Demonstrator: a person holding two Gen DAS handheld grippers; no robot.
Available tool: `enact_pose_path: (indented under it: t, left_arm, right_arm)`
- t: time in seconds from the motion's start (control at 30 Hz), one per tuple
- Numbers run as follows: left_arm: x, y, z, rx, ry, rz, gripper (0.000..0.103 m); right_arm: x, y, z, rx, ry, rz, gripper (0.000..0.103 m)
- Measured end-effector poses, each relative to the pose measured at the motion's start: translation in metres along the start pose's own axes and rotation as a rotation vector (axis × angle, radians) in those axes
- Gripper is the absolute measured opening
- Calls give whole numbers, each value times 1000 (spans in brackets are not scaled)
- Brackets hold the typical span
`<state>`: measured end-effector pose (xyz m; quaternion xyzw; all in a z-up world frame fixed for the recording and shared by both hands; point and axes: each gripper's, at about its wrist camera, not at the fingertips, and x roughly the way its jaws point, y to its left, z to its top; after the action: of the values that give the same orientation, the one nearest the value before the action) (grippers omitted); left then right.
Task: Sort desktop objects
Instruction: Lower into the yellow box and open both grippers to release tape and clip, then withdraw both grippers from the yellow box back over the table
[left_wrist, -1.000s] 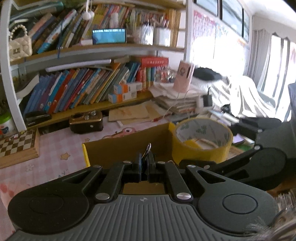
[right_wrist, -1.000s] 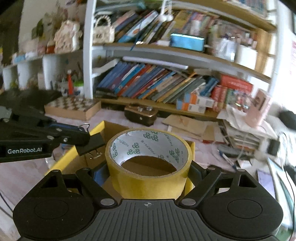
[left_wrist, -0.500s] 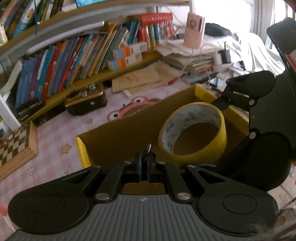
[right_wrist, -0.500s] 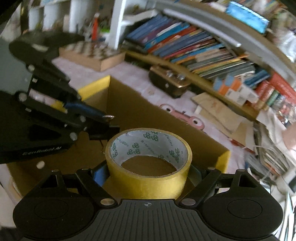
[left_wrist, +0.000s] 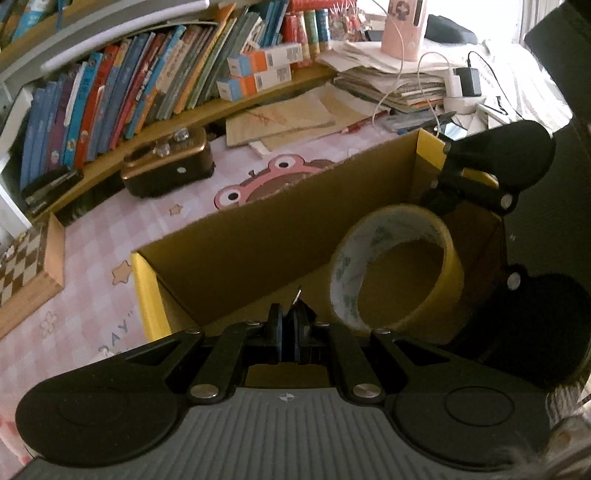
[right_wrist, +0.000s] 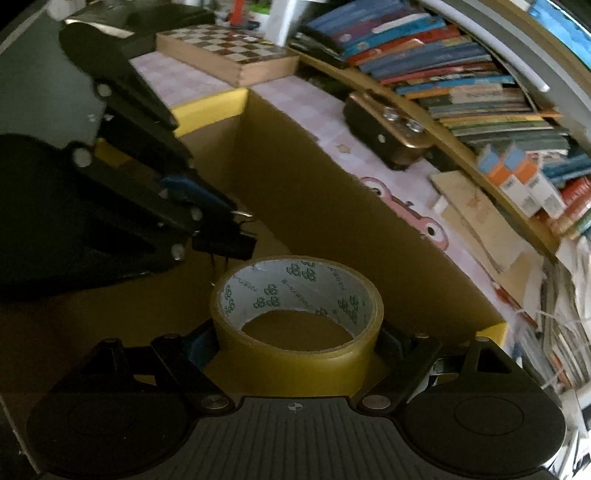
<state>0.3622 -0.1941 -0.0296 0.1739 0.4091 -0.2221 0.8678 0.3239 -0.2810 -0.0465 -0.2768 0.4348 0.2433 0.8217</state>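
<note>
A roll of yellow tape (right_wrist: 295, 354) sits between the pads of my right gripper (right_wrist: 297, 332), which is shut on its sides. Seen from the left wrist, the same roll of tape (left_wrist: 453, 254) hangs inside the open cardboard box (left_wrist: 258, 251), close to its floor. My left gripper (left_wrist: 290, 314) is shut on a small black binder clip (left_wrist: 296, 295) whose wire handle sticks out past the tips. In the right wrist view the left gripper (right_wrist: 236, 236) holds the binder clip (right_wrist: 229, 247) just left of and above the roll, also inside the box (right_wrist: 210, 105).
A wooden chessboard (right_wrist: 225, 51) lies beyond the box's left corner. A brown and gold case (left_wrist: 170, 166) stands on the pink checked mat behind the box. Rows of books (left_wrist: 110, 96) fill the shelf, and a pile of papers (left_wrist: 395, 81) lies at the right.
Both grippers have tipped downward and sunk into the box, carrying the tape and the clip with them. Neither grip has changed.
</note>
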Motion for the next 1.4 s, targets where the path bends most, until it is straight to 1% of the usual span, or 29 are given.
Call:
enact_pose_path:
  t: [0.1,0.2,0.27,0.37,0.43,0.5,0.53,0.57,0.63,0.7,0.77,0.83,0.93,1.03,1.1,1.23,1.4]
  left_arm:
    - [0,-3,0,-14,7,-23,5]
    - [0,-11,1,0,8,-38,5]
    - [2,-14,1,16,18,-33,5]
    - [3,-9,1,-11,30,-37,5]
    - [2,-6,0,-27,25,-39,9]
    - [-3,-7,-1,-26,-2,-34,22]
    - [-7,-8,-1,-25,-26,-25,40]
    - [-12,-9,-2,-25,-52,-15,52]
    - [-22,-9,-4,-28,-101,-2,55]
    - [-33,-8,-6,-40,-128,7,62]
    - [-47,-6,-8,-50,-174,18,72]
    - [-62,-5,-10,-60,-217,31,79]
    - [-87,-3,-14,-73,-288,46,86]
    - [-109,0,-19,-92,-349,69,92]
    - [-124,3,-24,-110,-384,87,93]
    - [-151,8,-40,-152,-439,133,99]
    - [-178,17,-66,-190,-470,167,100]
  right_arm:
    - [2,1,-2,-33,20,16,88]
    - [4,-2,-4,-41,32,30,88]
    - [4,-4,-4,-29,35,32,88]
    - [4,-1,-3,-39,26,26,88]
    - [4,0,-2,-47,22,10,88]
    - [3,0,-1,-40,13,-4,88]
    - [2,-1,-1,-32,7,-10,89]
    - [1,-3,-1,-20,-1,-21,89]
    - [-2,-6,-2,2,-21,-33,89]
    - [-9,-10,-3,43,-61,-36,92]
    - [-18,-13,-3,84,-94,-35,94]
    - [-27,-15,-3,111,-126,-36,94]
    - [-45,-16,-3,153,-184,-63,94]
    - [-64,-19,-3,222,-231,-82,94]
    - [-80,-20,-6,281,-275,-97,94]
    - [-109,-16,-15,386,-353,-136,94]
    - [-137,-3,-31,508,-411,-199,94]
